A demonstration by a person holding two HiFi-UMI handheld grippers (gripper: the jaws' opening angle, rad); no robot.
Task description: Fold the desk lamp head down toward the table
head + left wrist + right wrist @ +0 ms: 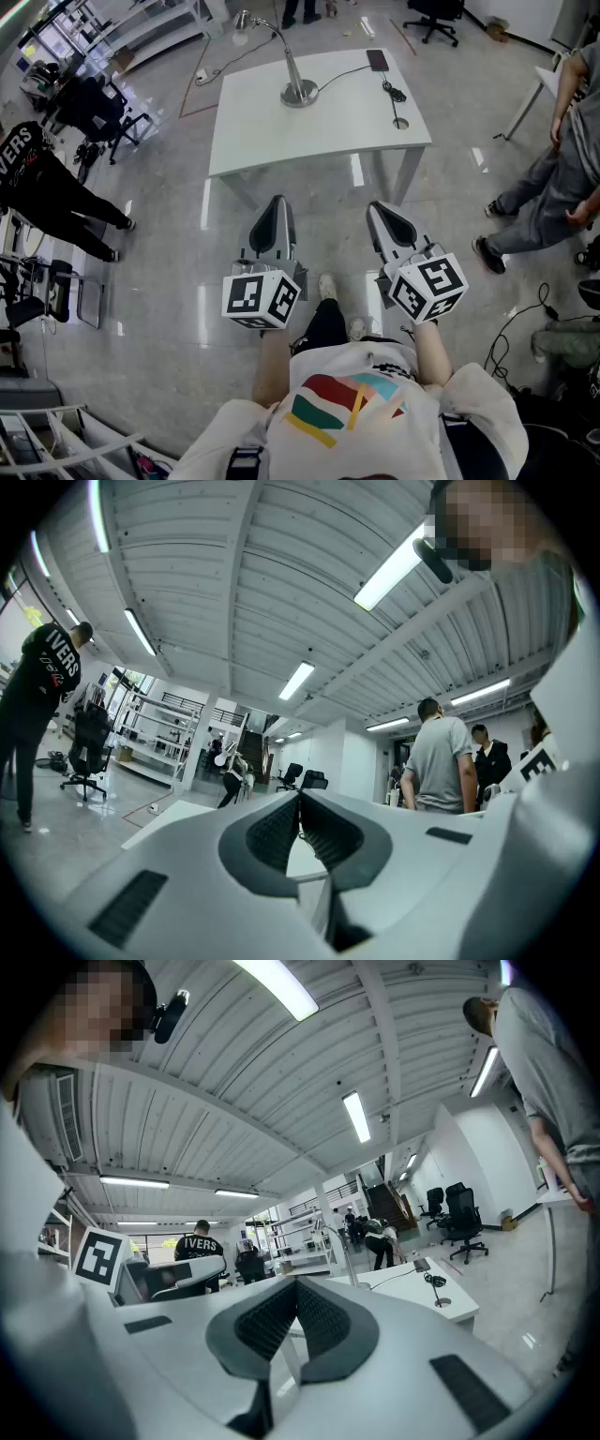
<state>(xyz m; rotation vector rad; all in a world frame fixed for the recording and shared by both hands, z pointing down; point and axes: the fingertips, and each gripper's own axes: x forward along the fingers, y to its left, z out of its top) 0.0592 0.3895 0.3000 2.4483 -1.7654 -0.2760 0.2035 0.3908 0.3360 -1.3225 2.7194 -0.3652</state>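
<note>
Black shirt marks the bystander at the far left, standing well clear of the work and playing no part in it.

Next comes the desk lamp. Its round metal base sits on the white surface, toward the far side and a little left of middle. The thin neck arches up and to the left, so the lamp head stands high rather than low. Judging by that, the fold has not begun.

The left tongs hover over the floor, short of the near edge of the surface and well apart from the lamp. The jaws are pressed together with nothing between them, as the left gripper view shows plainly. The right tongs are just beside them, held level, likewise closed and empty. Both look carried at rest, pointed toward the surface. That fits a person who has yet to step close enough to reach.

Right of the lamp, a thin cable leaves the base toward a dark phone near the far right corner. That likely explains why the lamp sits where its lead can reach.

Farthest right, a person in grey stands off the corner, near but out of the path.
</note>
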